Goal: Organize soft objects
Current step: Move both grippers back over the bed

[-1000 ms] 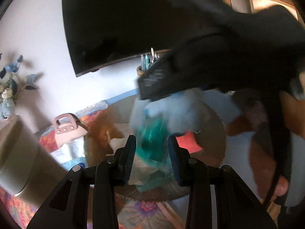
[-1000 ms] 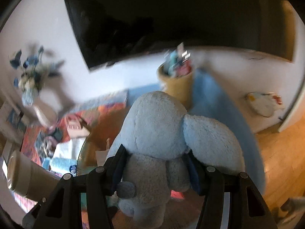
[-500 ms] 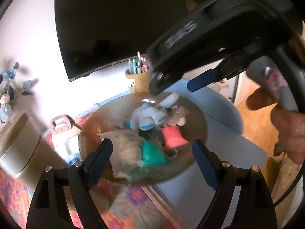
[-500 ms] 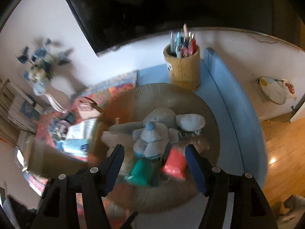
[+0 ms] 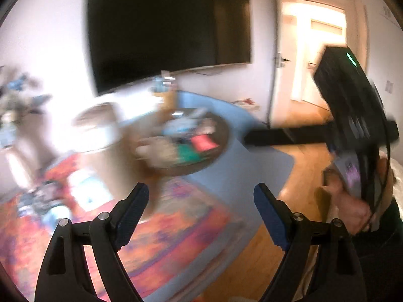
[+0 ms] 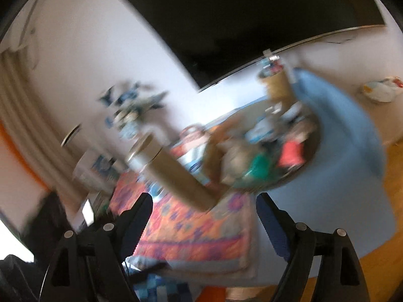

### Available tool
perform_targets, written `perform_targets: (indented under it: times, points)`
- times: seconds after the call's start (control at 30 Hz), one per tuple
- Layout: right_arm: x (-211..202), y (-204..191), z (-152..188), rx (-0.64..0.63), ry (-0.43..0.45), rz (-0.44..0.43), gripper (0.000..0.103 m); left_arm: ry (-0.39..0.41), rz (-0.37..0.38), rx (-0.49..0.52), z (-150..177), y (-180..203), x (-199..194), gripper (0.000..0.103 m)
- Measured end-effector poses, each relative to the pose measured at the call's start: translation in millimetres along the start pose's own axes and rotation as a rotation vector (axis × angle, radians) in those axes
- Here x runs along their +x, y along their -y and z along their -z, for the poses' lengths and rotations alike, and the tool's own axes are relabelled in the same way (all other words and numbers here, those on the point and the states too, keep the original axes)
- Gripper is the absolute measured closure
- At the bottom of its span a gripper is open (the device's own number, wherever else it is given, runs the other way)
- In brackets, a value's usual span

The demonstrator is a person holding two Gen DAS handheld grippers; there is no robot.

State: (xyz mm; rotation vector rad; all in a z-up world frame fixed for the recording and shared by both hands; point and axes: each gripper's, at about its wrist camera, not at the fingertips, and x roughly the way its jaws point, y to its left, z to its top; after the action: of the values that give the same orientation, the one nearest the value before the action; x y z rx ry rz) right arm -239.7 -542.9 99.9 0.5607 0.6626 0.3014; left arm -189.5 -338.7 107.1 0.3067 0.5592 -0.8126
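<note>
Hovering clear of the round basket [image 5: 221,136], left hand-held gripper [image 5: 201,212] spread (empty), right hand-held gripper [image 6: 204,216] opening, nothing between.

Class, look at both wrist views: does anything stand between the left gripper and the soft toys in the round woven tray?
Nothing visible does. The left gripper is open and empty, and only bare patterned cloth lies between it and the woven tray holding the soft toys. The tan cylinder stands off to the left. Both views are blurred.
</note>
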Motion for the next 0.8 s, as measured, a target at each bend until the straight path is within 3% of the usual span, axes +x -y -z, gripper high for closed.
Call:
perform_targets:
  times: [0.1, 0.23, 0.3, 0.4, 0.47, 0.6, 0.7, 0.8]
  points:
    - [24, -42, 29, -0.110, -0.044, -0.066, 0.020, 0.011, -0.122, -0.051, 6, -57, -33, 0.019]
    - [56, -112, 50, -0.293, -0.087, -0.099, 0.020, -0.002, -0.258, -0.174, 9, -163, -73, 0.018]
    - [80, -148, 53, -0.349, -0.110, -0.123, 0.017, -0.014, -0.279, -0.284, 13, -221, -83, 0.013]
    - [134, -199, 58, -0.387, -0.185, -0.176, 0.007, 0.005, -0.277, -0.537, 35, -301, -92, 0.011]
    - [182, -228, 63, -0.426, -0.258, -0.129, 0.006, -0.005, -0.269, -0.667, 57, -338, -84, 0.012]
    - [273, -255, 76, -0.545, -0.362, 0.135, 0.006, -0.083, -0.173, -0.803, 94, -378, -37, 0.013]
    - [325, -243, 77, -0.529, -0.386, 0.250, 0.006, -0.123, -0.126, -0.845, 110, -384, -5, 0.013]
    - [351, -224, 69, -0.485, -0.393, 0.328, 0.006, -0.148, -0.095, -0.866, 117, -390, 25, 0.013]
